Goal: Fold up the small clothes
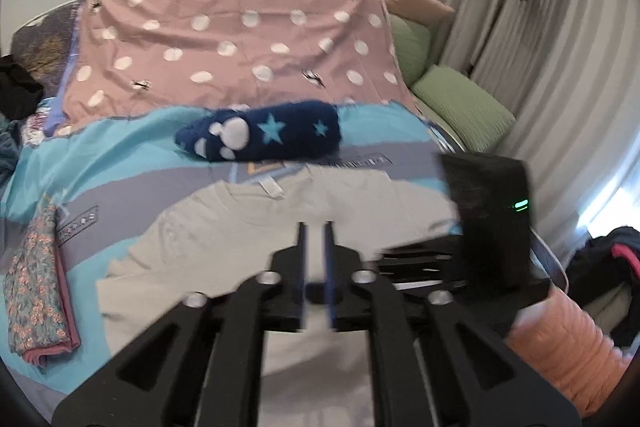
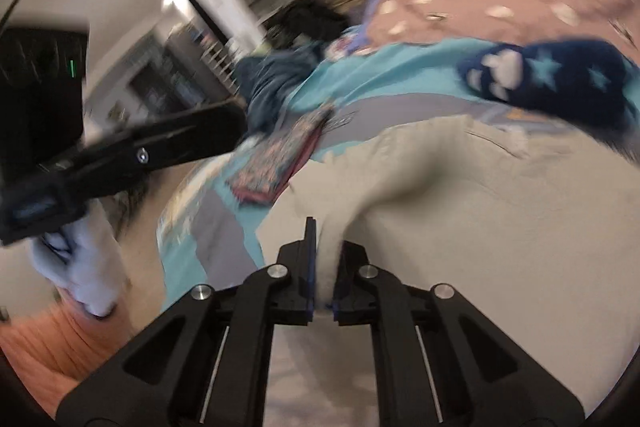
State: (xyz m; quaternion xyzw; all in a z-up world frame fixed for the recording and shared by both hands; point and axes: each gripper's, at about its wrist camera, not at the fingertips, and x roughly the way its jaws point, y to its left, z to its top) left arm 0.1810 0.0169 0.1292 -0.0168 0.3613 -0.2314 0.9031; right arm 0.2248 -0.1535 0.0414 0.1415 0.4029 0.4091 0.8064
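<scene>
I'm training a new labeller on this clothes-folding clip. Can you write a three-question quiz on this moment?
1. True or false: the right gripper is pinching a ridge of the cream T-shirt.
2. What lies beyond the T-shirt's collar on the bed?
A. a navy plush item with stars and a paw print
B. a red towel
C. a white cup
3. Fill in: the folded floral garment lies to the ______ of the T-shirt in the left wrist view.

Key: 1 true; 2 A; 3 left.
</scene>
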